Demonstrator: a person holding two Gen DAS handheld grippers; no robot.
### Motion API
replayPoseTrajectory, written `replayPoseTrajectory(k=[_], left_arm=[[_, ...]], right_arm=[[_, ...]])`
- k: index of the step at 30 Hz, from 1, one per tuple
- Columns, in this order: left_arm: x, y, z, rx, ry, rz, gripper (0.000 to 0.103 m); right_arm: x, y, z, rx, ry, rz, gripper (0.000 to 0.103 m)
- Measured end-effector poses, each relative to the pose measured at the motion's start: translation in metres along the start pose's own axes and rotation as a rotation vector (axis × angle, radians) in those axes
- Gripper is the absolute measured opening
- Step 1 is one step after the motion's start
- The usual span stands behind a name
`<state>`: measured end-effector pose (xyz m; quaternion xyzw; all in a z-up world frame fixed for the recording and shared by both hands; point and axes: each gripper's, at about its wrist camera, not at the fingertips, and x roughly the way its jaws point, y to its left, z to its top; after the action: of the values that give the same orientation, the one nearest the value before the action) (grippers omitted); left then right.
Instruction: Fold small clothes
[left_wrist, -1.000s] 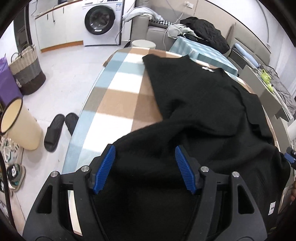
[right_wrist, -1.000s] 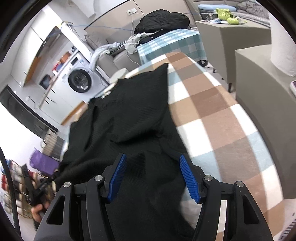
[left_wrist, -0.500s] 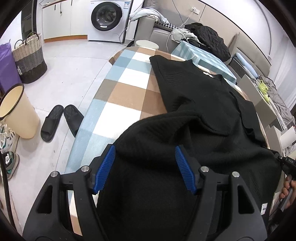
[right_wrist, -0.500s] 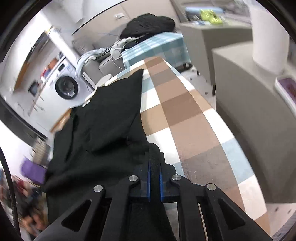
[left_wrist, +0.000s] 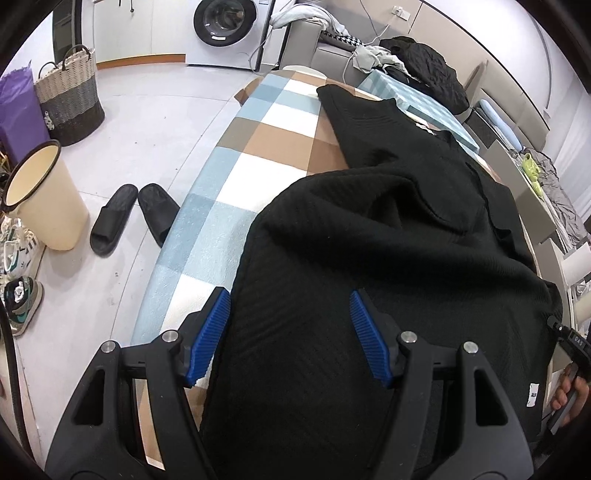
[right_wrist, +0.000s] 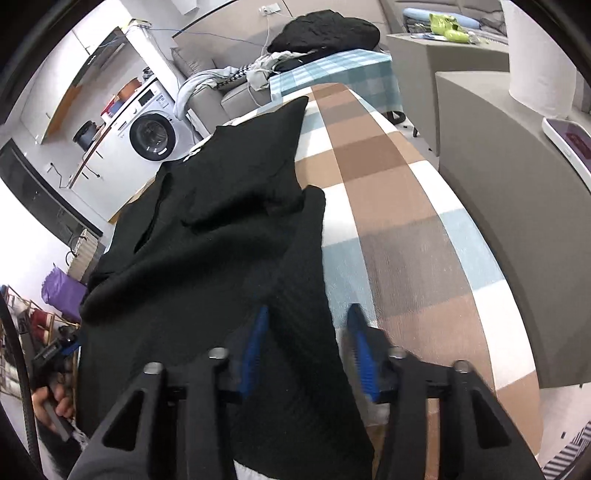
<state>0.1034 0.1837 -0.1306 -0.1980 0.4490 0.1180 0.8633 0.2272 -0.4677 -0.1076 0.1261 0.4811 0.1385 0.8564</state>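
Note:
A black knit garment (left_wrist: 388, 236) lies partly folded over itself on the checked table cover (left_wrist: 251, 147). My left gripper (left_wrist: 290, 332) is open, its blue pads either side of the garment's near edge. In the right wrist view the same garment (right_wrist: 221, 221) runs down between my right gripper's pads; the right gripper (right_wrist: 306, 347) is open, its fingers blurred with motion, with a strip of fabric lying between them. The other gripper and its hand show at the frame edges.
Left of the table on the floor are black slippers (left_wrist: 129, 218), a cream bin (left_wrist: 40, 199) and a woven basket (left_wrist: 70, 103). A washing machine (left_wrist: 225, 29) stands at the back. A grey cabinet (right_wrist: 517, 184) stands close on the table's right.
My right gripper was open, shut on the garment's edge half a second ago, and has opened again. The folded-over part of the garment has been drawn nearer the left gripper.

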Motion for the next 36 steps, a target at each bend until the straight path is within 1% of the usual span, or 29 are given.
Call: replayPoseTrajectory(k=[2, 3, 5, 7, 9, 12, 14, 16, 20, 23, 27, 30, 32, 33, 34, 35, 36], left_arm=[[-0.002, 0.001, -0.002, -0.001, 0.000, 0.006, 0.065], [-0.004, 0.001, -0.003, -0.001, 0.001, 0.010, 0.065], [-0.007, 0.002, -0.006, 0.002, -0.001, 0.016, 0.065], [-0.009, 0.003, -0.009, -0.001, 0.003, 0.018, 0.065], [-0.009, 0.004, -0.014, 0.003, 0.012, 0.028, 0.065], [-0.011, 0.008, -0.021, 0.003, 0.025, 0.030, 0.065], [-0.013, 0.011, -0.026, -0.003, 0.026, 0.031, 0.065], [-0.015, 0.012, -0.029, 0.003, 0.022, 0.031, 0.065], [-0.015, 0.010, -0.031, 0.017, 0.014, 0.029, 0.065], [-0.011, 0.005, -0.028, 0.027, 0.012, 0.023, 0.065], [-0.002, -0.004, -0.018, 0.043, 0.014, 0.028, 0.065], [0.006, -0.011, -0.009, 0.059, 0.009, 0.047, 0.063], [0.010, -0.013, -0.005, 0.066, -0.003, 0.070, 0.048], [0.011, -0.013, -0.004, 0.071, -0.013, 0.084, 0.028], [0.011, -0.012, -0.003, 0.069, -0.017, 0.084, 0.008], [0.010, -0.010, -0.003, 0.058, -0.020, 0.056, 0.005], [0.007, -0.008, -0.003, 0.047, -0.036, 0.040, 0.005]], right_arm=[[-0.001, 0.005, 0.002, -0.033, -0.020, 0.019, 0.007], [-0.002, 0.009, 0.005, -0.060, -0.036, 0.028, 0.005], [-0.005, 0.012, 0.014, -0.084, -0.073, -0.012, 0.005], [-0.005, 0.004, 0.025, -0.035, -0.085, -0.020, 0.005], [-0.001, 0.000, 0.031, -0.003, -0.065, -0.008, 0.005], [-0.003, 0.003, 0.028, -0.022, -0.055, 0.004, 0.017], [-0.007, -0.001, 0.022, -0.012, -0.046, 0.031, 0.036], [-0.012, -0.006, 0.012, -0.014, -0.033, 0.032, 0.044], [-0.018, -0.014, -0.006, -0.041, -0.006, 0.011, 0.044], [-0.018, -0.020, -0.013, -0.034, -0.002, 0.005, 0.044], [-0.013, -0.021, -0.009, -0.019, -0.010, 0.011, 0.044], [-0.006, -0.016, -0.001, -0.034, -0.016, 0.023, 0.044], [-0.001, -0.012, 0.003, -0.043, -0.016, 0.033, 0.044], [0.002, -0.009, 0.005, -0.051, -0.016, 0.038, 0.043], [0.005, -0.006, 0.007, -0.063, -0.018, 0.038, 0.033], [0.006, -0.003, 0.007, -0.076, -0.020, 0.040, 0.018], [0.007, 0.000, 0.007, -0.089, -0.022, 0.043, 0.012]])
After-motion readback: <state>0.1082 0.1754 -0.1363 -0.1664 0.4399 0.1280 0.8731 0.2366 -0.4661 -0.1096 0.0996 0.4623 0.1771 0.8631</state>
